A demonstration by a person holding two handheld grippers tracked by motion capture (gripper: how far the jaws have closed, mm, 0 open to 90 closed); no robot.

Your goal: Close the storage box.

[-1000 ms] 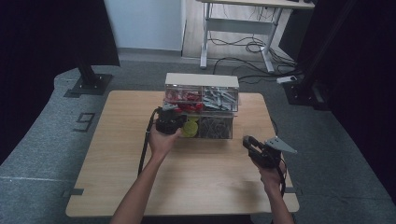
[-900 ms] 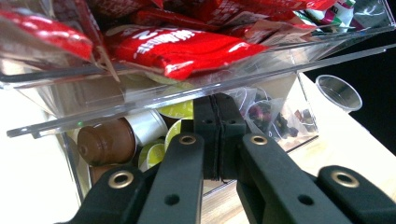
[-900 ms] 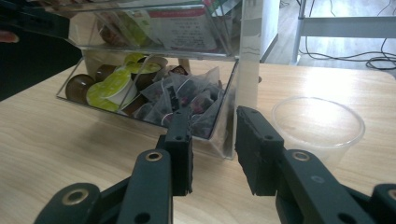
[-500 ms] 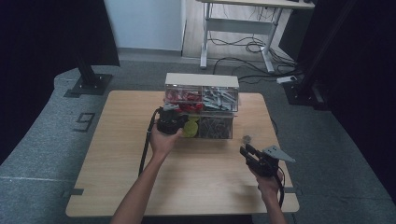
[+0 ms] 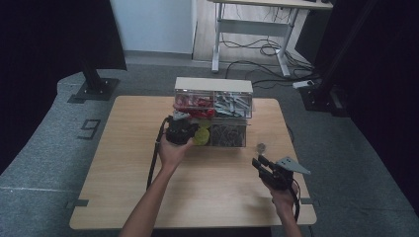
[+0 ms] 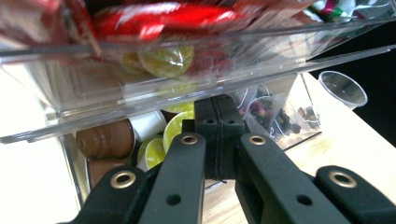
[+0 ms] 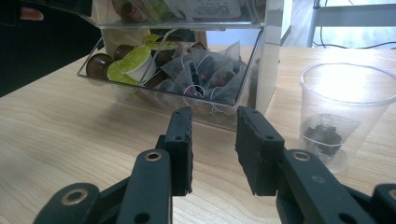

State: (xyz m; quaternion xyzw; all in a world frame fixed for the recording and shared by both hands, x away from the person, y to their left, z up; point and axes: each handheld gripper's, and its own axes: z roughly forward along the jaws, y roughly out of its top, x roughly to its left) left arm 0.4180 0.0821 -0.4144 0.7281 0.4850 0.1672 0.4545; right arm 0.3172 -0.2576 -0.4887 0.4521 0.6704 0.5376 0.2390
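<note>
Black jaws of the left gripper (image 6: 218,135) stand pressed flat together with nothing between them, their tips pushed in under the upper clear drawer (image 6: 140,79) of the acrylic organiser (image 5: 213,111); just beyond them lie the coffee capsules (image 6: 144,140), brown, white and lime-lidded, in the lower drawer (image 7: 163,88). Whether the tips touch a capsule or the drawer wall I cannot tell. The right gripper (image 7: 212,149) hangs a little above the wooden table (image 5: 148,197), well apart from the organiser; its jaws stand partly open and empty, pointing at the lower drawer, where pyramid tea bags (image 7: 205,70) are heaped beside the capsules. Just to the right of that gripper's line stands a clear plastic cup (image 7: 344,112), upright on the table with one dark tea bag already at its bottom.

My reading: the left gripper is steadying or working the drawers while the right waits between fetches; the next move likely calls for the right jaws to go forward into the open drawer, close on a single tea bag by a corner, and carry it to the cup without dragging its neighbours along.
</note>
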